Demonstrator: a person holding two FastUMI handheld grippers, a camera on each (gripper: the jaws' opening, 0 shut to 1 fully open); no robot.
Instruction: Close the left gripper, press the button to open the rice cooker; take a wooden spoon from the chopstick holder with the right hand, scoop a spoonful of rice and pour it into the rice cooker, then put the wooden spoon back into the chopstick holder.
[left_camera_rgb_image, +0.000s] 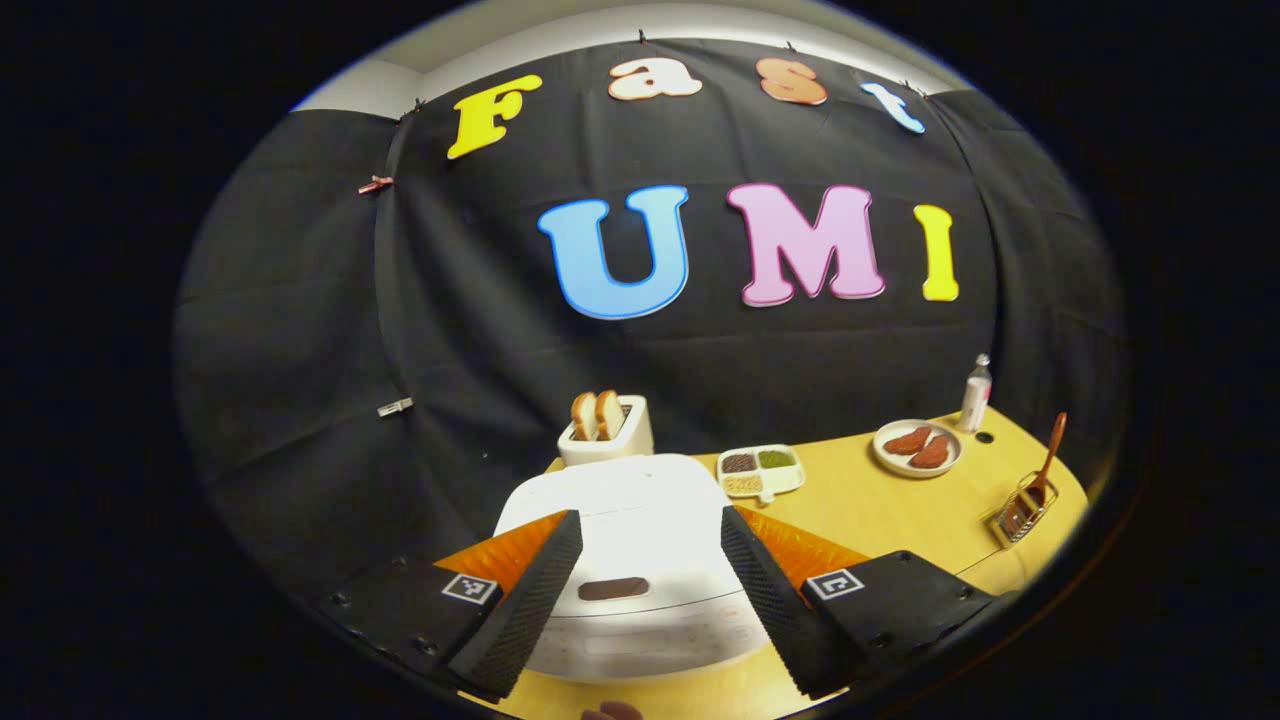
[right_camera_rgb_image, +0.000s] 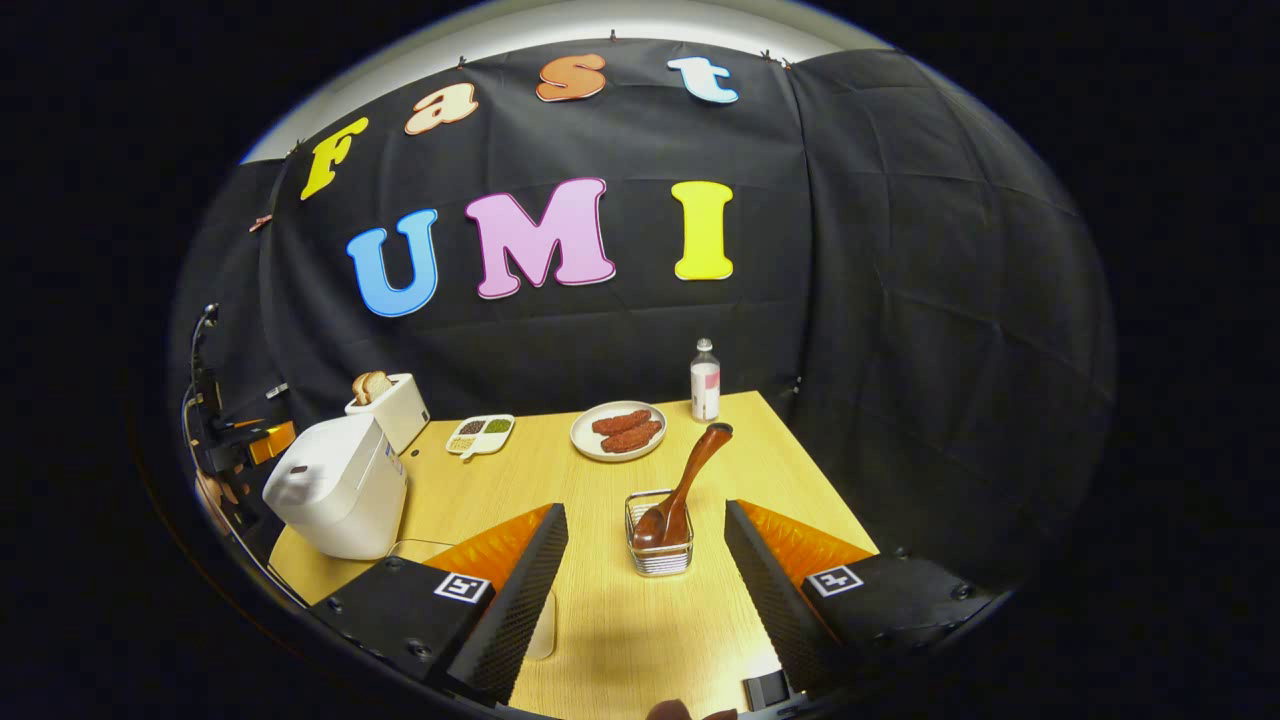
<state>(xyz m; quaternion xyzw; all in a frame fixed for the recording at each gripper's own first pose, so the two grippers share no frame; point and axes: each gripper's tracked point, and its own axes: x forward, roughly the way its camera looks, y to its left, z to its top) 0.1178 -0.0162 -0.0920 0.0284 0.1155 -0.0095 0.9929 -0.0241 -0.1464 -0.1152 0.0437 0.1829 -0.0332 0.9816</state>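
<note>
The white rice cooker (left_camera_rgb_image: 620, 540) sits with its lid down right in front of my left gripper (left_camera_rgb_image: 650, 518), which is open with a finger on either side of the lid. The cooker's dark button (left_camera_rgb_image: 613, 588) lies between the fingers, untouched. In the right gripper view, the cooker (right_camera_rgb_image: 335, 485) stands at the table's left. The wooden spoon (right_camera_rgb_image: 690, 480) leans in the wire chopstick holder (right_camera_rgb_image: 660, 560), straight ahead of my open right gripper (right_camera_rgb_image: 645, 510), which holds nothing. From the left gripper view, the spoon (left_camera_rgb_image: 1050, 455) and holder (left_camera_rgb_image: 1022, 515) are far right.
On the yellow table (right_camera_rgb_image: 600, 620), a toaster (right_camera_rgb_image: 390, 405) with bread stands behind the cooker. Along the back are a divided dish (right_camera_rgb_image: 480, 433) of grains, a plate (right_camera_rgb_image: 618, 432) of meat and a small bottle (right_camera_rgb_image: 705, 380). A clear container (right_camera_rgb_image: 420, 550) sits partly behind my right gripper's left finger.
</note>
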